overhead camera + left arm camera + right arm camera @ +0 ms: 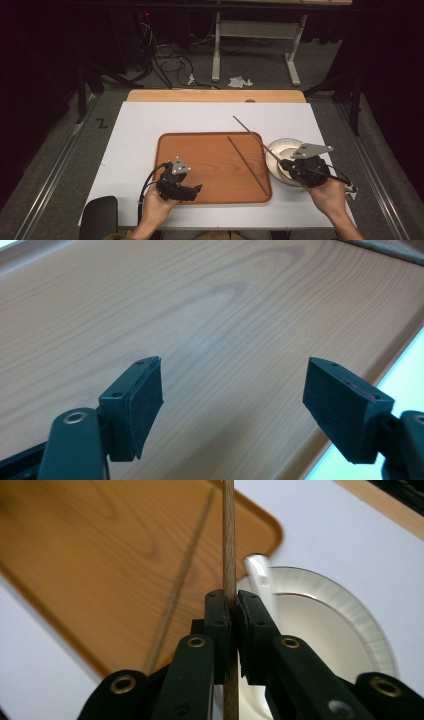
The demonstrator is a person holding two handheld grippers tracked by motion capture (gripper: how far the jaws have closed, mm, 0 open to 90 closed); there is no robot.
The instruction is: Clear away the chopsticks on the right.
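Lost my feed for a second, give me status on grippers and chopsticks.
Right gripper shut on one chopstick, held above the bowl. Left gripper open over the tray, holding nothing. Second chopstick lying on tray. Nothing in the way.

You have one thin brown wooden chopstick clamped near its lower end, raised off the table and slanting up and away over the tray's far right corner. Its twin lies flat on the wooden tray, running diagonally along the right side. Just right of the tray sits your white bowl, upright.
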